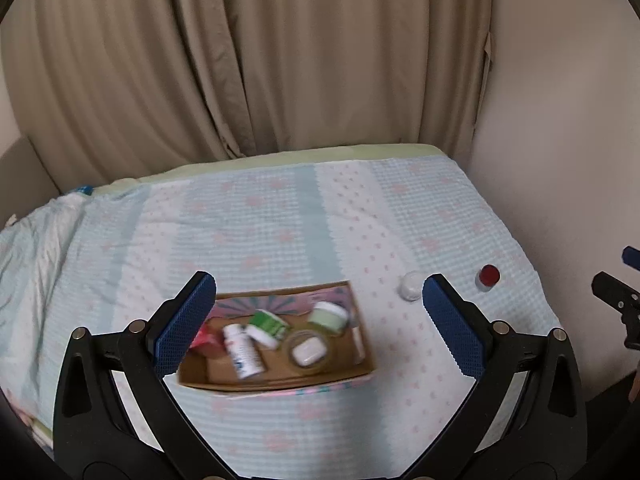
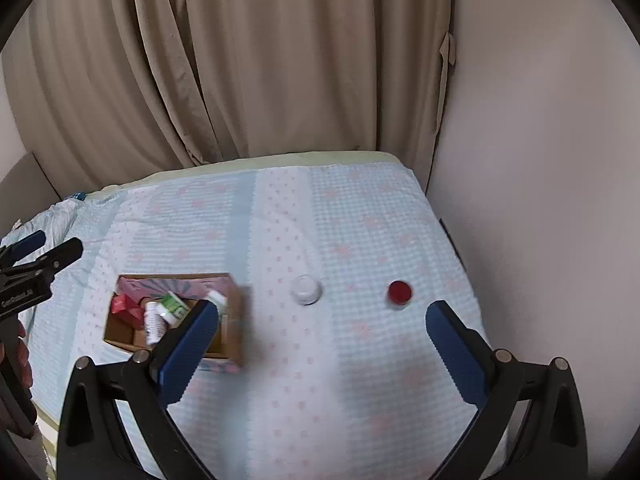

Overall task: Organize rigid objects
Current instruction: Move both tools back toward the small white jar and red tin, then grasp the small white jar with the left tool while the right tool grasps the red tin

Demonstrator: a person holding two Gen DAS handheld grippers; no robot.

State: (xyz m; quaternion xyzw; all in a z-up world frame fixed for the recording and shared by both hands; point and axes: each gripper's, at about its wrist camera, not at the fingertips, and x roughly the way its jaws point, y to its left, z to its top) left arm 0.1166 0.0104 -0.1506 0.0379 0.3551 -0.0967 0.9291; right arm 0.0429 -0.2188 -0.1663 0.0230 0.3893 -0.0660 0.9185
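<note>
An open cardboard box [image 1: 362, 370] [image 2: 234, 332] sits on the bed and holds several small things: a white bottle [image 1: 244, 350], a green-labelled jar [image 1: 267, 326], a pale green jar [image 1: 329, 315], a white case [image 1: 307, 351] and a red packet [image 1: 206, 343]. On the cover to its right stand a clear jar [image 1: 410, 285] [image 2: 306, 289] and a red-lidded jar [image 1: 488, 277] [image 2: 399, 293]. My left gripper [image 1: 316, 320] hangs open over the box, empty. My right gripper [image 2: 322, 336] is open and empty, with the clear jar just beyond its fingers.
A light blue bedcover with pink dots [image 1: 260, 220] [image 2: 340, 380] spreads over the bed. Beige curtains [image 1: 240, 60] hang behind and a pale wall [image 2: 540, 200] closes the right side. A person's hand [image 2: 18, 354] shows at the left edge.
</note>
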